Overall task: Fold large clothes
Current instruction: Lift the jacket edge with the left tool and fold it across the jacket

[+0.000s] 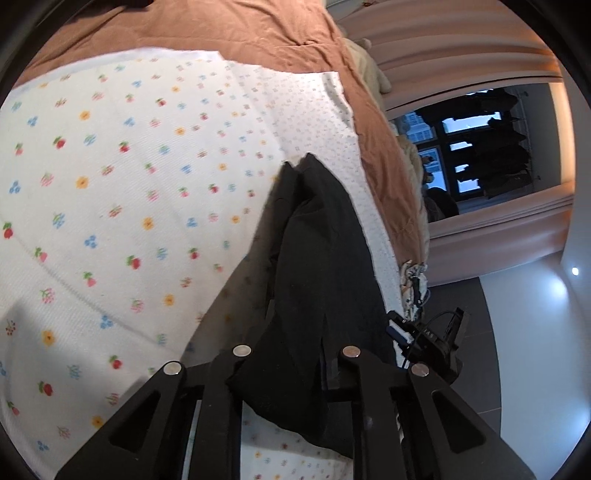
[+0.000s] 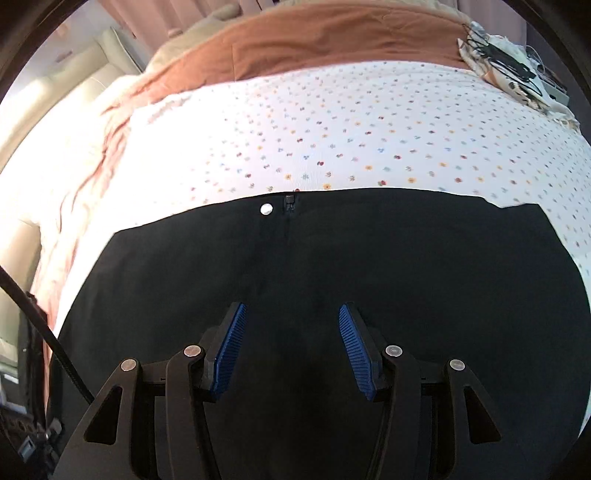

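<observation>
In the right wrist view a black garment (image 2: pixel 369 251) lies flat on a white flower-print sheet (image 2: pixel 332 129), its waistband at the far edge with a white button (image 2: pixel 265 209) and a zip pull (image 2: pixel 289 202). My right gripper (image 2: pixel 291 317) hovers over the middle of it, open, its blue pads (image 2: pixel 229 350) wide apart and bare. In the left wrist view a fold of the same black garment (image 1: pixel 321 240) rises off the sheet (image 1: pixel 110 184) and runs down between the jaws of my left gripper (image 1: pixel 295 354), which is shut on it. The cloth hides the left fingertips.
A rust-brown blanket (image 1: pixel 240 33) covers the bed beyond the sheet. A patterned cloth with tangled cables (image 2: pixel 509 70) sits at the bed's far right corner. A black device (image 1: pixel 436 339) hangs by the bed edge over dark floor tiles (image 1: pixel 476 369). Pink curtains (image 1: pixel 461 40) frame a window (image 1: pixel 469 155).
</observation>
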Available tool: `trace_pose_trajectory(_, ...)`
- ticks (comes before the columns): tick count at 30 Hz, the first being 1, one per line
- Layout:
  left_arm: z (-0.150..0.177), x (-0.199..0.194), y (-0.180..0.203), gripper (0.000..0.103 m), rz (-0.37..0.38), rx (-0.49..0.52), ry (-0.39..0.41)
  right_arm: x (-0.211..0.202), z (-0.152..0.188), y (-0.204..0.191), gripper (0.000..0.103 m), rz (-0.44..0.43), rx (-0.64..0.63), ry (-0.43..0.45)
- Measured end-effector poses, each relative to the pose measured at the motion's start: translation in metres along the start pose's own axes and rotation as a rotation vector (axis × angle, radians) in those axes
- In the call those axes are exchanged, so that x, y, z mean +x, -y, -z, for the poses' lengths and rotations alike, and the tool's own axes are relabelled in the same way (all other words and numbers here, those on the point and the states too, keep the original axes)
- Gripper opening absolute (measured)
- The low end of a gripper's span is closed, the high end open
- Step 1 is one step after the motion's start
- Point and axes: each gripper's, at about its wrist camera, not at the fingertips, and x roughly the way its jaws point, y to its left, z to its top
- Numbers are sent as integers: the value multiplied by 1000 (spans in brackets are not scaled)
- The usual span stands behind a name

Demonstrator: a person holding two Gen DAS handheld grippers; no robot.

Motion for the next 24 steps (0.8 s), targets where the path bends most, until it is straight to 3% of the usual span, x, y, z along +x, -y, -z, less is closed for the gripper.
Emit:
trace_pose_trajectory(11,-4,-7,72,15,109,107,5,-39,73,14,51,-113,-76,-62)
trace_pose_trajectory(24,-2,-3,131,15,155,221,-21,-61,129,40,49,-213,51,-112)
